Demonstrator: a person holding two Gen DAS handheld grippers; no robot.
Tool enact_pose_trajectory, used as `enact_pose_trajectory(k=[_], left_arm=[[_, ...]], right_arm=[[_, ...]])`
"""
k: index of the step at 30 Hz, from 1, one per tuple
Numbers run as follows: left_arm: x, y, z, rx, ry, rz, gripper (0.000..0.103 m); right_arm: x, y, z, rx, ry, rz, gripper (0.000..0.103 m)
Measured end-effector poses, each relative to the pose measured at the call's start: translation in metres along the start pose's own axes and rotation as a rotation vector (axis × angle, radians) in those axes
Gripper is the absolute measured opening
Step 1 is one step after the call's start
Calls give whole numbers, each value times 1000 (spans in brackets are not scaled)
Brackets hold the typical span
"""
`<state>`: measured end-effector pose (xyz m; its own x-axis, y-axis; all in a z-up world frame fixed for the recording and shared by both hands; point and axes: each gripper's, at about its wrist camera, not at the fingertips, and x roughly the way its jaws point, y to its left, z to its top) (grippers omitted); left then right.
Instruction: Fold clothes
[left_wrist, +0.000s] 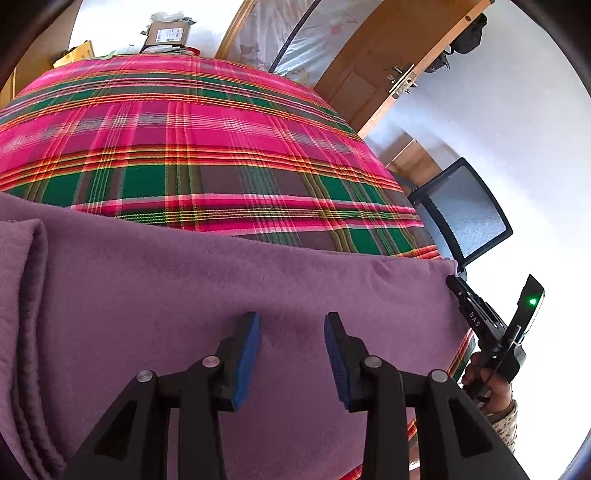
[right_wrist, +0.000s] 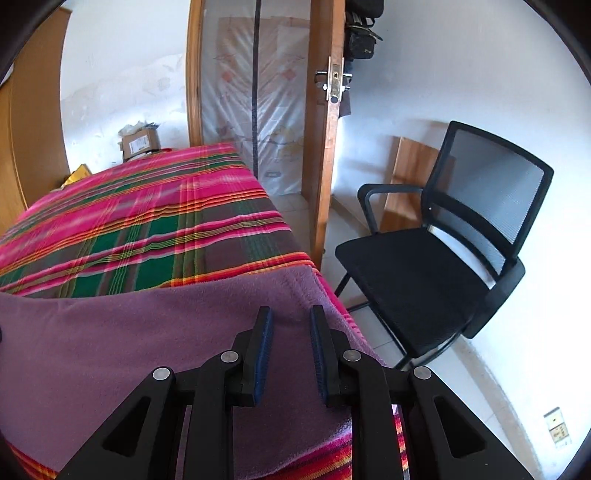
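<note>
A plaid blanket (left_wrist: 192, 147) covers the bed. On its near end lies the purple fleece garment (left_wrist: 184, 280), spread flat. The left claw (left_wrist: 291, 354) hovers released above it; the right claw (right_wrist: 291, 350) stands released over its corner.

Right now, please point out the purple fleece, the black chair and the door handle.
purple fleece (left_wrist: 155, 280): left wrist view, flat middle of the cloth.
black chair (right_wrist: 410, 273): right wrist view, on the seat.
door handle (right_wrist: 320, 76): right wrist view, metal lever beside the lock plate.
</note>
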<state>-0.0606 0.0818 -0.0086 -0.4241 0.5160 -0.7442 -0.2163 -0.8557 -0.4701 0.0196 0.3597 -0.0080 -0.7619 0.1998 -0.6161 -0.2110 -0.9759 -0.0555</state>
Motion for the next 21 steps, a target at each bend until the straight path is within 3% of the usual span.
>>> enact_pose_trajectory(k=[11,15,21], left_arm=[[-1,-2,-3,30,-15,-1,37],[-1,-1,-4,30,-19,-1,37],[-1,-4,-5,38,-24,13,38]], right_arm=[[-24,-19,-15,79,-12,-49,25],[-33,-30,-26,132,-15,-44,44],[-34,-48,-36,250,-8,19,46]])
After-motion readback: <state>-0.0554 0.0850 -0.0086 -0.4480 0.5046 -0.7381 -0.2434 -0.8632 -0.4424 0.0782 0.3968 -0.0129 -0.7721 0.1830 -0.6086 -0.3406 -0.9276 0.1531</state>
